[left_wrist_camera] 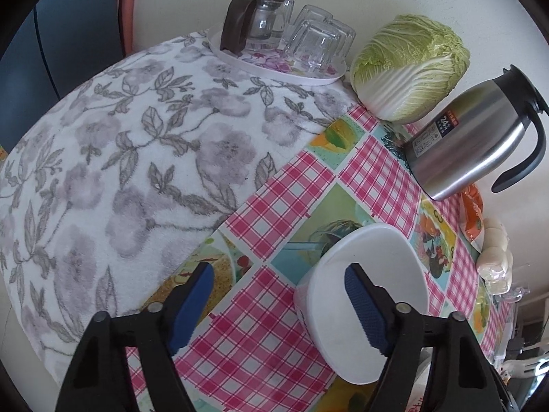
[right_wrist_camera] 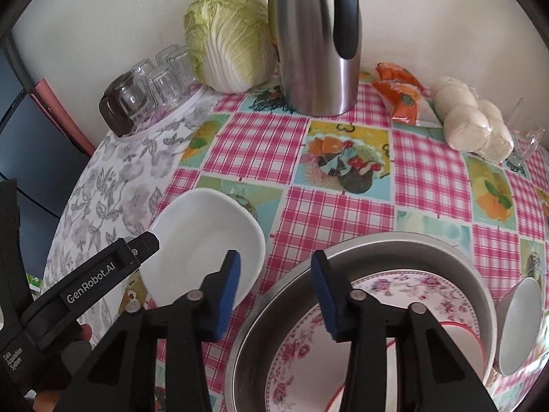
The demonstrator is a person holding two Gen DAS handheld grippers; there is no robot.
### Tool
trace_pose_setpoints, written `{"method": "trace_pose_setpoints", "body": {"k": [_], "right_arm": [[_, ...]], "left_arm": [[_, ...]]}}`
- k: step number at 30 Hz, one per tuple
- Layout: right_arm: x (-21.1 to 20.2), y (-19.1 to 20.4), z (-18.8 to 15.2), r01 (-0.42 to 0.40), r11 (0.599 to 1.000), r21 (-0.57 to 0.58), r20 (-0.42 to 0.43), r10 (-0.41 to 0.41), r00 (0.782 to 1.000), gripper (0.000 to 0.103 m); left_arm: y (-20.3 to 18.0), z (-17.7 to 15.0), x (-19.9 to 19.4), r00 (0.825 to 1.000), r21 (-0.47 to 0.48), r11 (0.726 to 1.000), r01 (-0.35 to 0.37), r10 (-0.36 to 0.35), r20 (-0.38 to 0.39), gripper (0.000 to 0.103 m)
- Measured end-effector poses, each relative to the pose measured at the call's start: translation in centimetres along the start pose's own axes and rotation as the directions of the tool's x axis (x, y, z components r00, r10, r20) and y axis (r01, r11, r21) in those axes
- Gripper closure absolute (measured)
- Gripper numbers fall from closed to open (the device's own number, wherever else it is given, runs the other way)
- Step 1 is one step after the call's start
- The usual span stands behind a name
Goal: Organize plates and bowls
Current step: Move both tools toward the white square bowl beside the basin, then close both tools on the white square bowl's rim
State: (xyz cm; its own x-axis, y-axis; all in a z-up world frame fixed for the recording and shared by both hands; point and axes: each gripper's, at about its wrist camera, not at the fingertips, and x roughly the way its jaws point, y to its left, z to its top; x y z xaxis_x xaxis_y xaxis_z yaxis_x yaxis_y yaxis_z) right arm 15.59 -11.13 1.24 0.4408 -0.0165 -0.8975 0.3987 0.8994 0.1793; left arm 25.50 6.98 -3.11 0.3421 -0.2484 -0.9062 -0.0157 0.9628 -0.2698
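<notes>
A white bowl (left_wrist_camera: 367, 274) stands on the checked tablecloth; it also shows in the right wrist view (right_wrist_camera: 206, 240). My left gripper (left_wrist_camera: 279, 286) is open, its right finger over the bowl's inside and its left finger outside the rim; its black body (right_wrist_camera: 103, 274) reaches in from the left. My right gripper (right_wrist_camera: 274, 285) is open and empty above the near rim of a metal basin (right_wrist_camera: 387, 243). The basin holds a pink floral plate (right_wrist_camera: 405, 288) and a red-rimmed dish (right_wrist_camera: 459, 340). Another white bowl (right_wrist_camera: 518, 329) leans at the basin's right side.
A floral towel (left_wrist_camera: 120, 158) covers the table's left part. At the back stand a tray of upturned glasses and a glass pot (left_wrist_camera: 284, 34), a cabbage (left_wrist_camera: 411, 65) and a steel thermos jug (left_wrist_camera: 473, 137). Orange packets (right_wrist_camera: 398, 92), steamed buns (right_wrist_camera: 473, 120) and a glass mug (right_wrist_camera: 525, 144) lie at the right.
</notes>
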Motion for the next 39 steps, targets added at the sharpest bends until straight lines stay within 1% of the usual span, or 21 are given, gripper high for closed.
{"method": "trace_pose_setpoints", "body": {"k": [1, 3, 4, 6, 7, 9, 11, 14, 16, 17, 18, 21, 23, 26, 29, 33, 39], "right_arm": [[0.3, 0.1, 0.0, -0.003, 1.000, -0.004, -0.006, 0.003, 1.000, 0.066], [0.8, 0.5, 0.1, -0.006, 1.000, -0.014, -0.013, 0.006, 1.000, 0.074], [1.0, 0.6, 0.1, -0.004, 1.000, -0.018, -0.015, 0.004, 1.000, 0.076], [1.4, 1.0, 0.1, -0.007, 1.000, -0.024, -0.022, 0.006, 1.000, 0.081], [1.7, 1.1, 0.2, -0.006, 1.000, -0.026, -0.028, 0.006, 1.000, 0.082], [2.2, 1.4, 0.2, 0.005, 1.000, -0.031, -0.039, -0.006, 0.999, 0.084], [2.7, 1.6, 0.2, 0.008, 0.999, -0.034, -0.047, -0.009, 0.999, 0.085], [3.4, 1.8, 0.0, 0.011, 0.999, -0.036, -0.064, -0.013, 0.998, 0.086], [3.5, 2.0, -0.1, 0.021, 0.999, -0.047, -0.059, -0.023, 0.998, 0.086], [3.5, 2.0, -0.1, 0.019, 0.999, -0.048, -0.058, -0.022, 0.998, 0.086], [3.5, 1.9, 0.0, 0.016, 0.999, -0.046, -0.059, -0.019, 0.998, 0.086], [3.5, 1.7, 0.0, 0.012, 0.999, -0.044, -0.059, -0.014, 0.998, 0.088], [3.5, 1.9, -0.1, 0.015, 0.999, -0.049, -0.057, -0.018, 0.998, 0.088], [3.4, 2.0, -0.2, 0.012, 0.999, -0.052, -0.058, -0.015, 0.998, 0.089], [3.3, 1.9, -0.4, -0.003, 0.999, -0.043, -0.057, 0.000, 0.998, 0.089], [3.1, 2.3, -0.7, -0.021, 0.999, -0.047, -0.056, 0.019, 0.998, 0.089], [1.7, 2.3, -1.0, -0.050, 0.998, -0.036, -0.033, 0.049, 0.998, 0.089]], "left_arm": [[0.2, 0.0, 0.2, 1.000, -0.008, 1.000, 0.006, -0.006, -0.008, 0.028], [0.5, 0.0, 0.7, 1.000, -0.027, 1.000, 0.016, -0.016, -0.023, 0.029], [0.6, 0.0, 0.8, 0.999, -0.034, 0.999, 0.022, -0.023, -0.027, 0.030], [0.7, 0.0, 1.0, 0.999, -0.037, 0.999, 0.036, -0.037, -0.032, 0.035], [0.7, 0.0, 1.1, 0.998, -0.038, 0.998, 0.042, -0.044, -0.035, 0.038], [0.8, -0.1, 1.3, 0.997, -0.049, 0.997, 0.061, -0.063, -0.043, 0.041], [0.9, -0.3, 1.8, 0.995, -0.056, 0.995, 0.080, -0.083, -0.059, 0.048], [0.8, -0.6, 2.5, 0.992, -0.058, 0.995, 0.086, -0.090, -0.084, 0.055], [0.8, -0.8, 2.9, 0.992, -0.059, 0.995, 0.085, -0.090, -0.093, 0.057], [0.8, -0.8, 3.0, 0.991, -0.058, 0.995, 0.082, -0.088, -0.096, 0.060], [0.8, -0.9, 3.1, 0.991, -0.057, 0.995, 0.082, -0.087, -0.098, 0.060], [0.6, -1.0, 3.1, 0.990, -0.055, 0.993, 0.106, -0.110, -0.090, 0.072], [0.2, -1.0, 2.9, 0.989, -0.045, 0.992, 0.117, -0.120, -0.083, 0.086], [-0.1, -0.9, 2.7, 0.991, -0.029, 0.994, 0.106, -0.108, -0.079, 0.087], [0.5, -0.8, 2.7, 0.989, -0.052, 0.992, 0.116, -0.120, -0.090, 0.087], [0.9, -0.8, 2.2, 0.990, -0.050, 0.994, 0.098, -0.103, -0.092, 0.086], [0.8, -0.9, 0.3, 0.992, -0.046, 0.994, 0.104, -0.107, -0.067, 0.087]]}}
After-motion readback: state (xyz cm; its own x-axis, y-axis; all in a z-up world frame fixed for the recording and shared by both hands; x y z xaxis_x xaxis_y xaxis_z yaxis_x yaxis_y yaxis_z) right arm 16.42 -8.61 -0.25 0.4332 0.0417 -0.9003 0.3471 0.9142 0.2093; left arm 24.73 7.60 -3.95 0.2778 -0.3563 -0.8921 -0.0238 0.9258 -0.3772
